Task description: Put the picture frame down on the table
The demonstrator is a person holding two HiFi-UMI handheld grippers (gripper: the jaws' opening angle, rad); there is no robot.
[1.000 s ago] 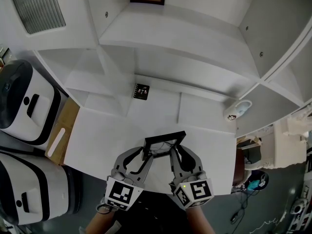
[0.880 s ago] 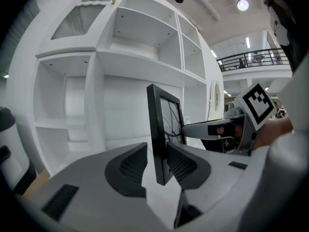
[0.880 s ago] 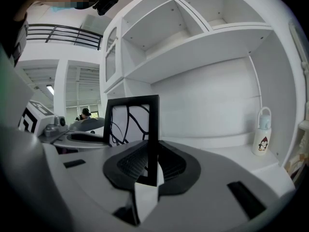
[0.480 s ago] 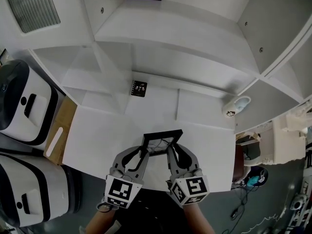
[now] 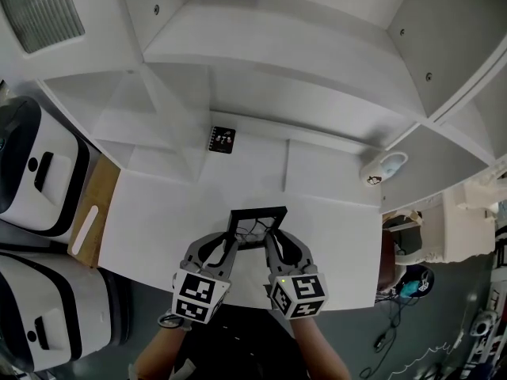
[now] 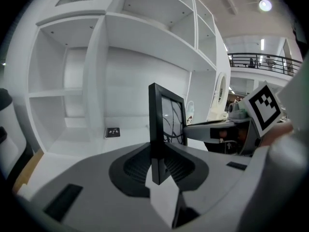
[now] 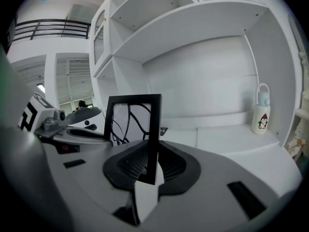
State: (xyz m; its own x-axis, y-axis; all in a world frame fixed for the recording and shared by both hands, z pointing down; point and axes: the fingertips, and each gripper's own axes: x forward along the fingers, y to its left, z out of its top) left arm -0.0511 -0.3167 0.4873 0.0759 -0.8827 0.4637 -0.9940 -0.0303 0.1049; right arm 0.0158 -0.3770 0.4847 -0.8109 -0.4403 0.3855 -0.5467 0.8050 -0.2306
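Since the picture frame (image 5: 257, 225) has sunk nearer the tabletop (image 5: 174, 220), I log: upright; left gripper (image 5: 228, 245) jaws just tightened on one edge, right gripper (image 5: 274, 245) pinching the other; set-down likely next.

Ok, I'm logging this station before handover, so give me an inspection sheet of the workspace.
Surface: white table, nothing near the frame.
Job's things: black picture frame, upright, gripped at both side edges; contact with table unclear.
Clutter: small black card at the back; penguin bottle at right.
Grippers: left gripper shut on the frame, jaws just been closing; right gripper shut on it.
Cables: cables on the floor at right.
Surroundings: white shelving; two white-and-black machines at left.
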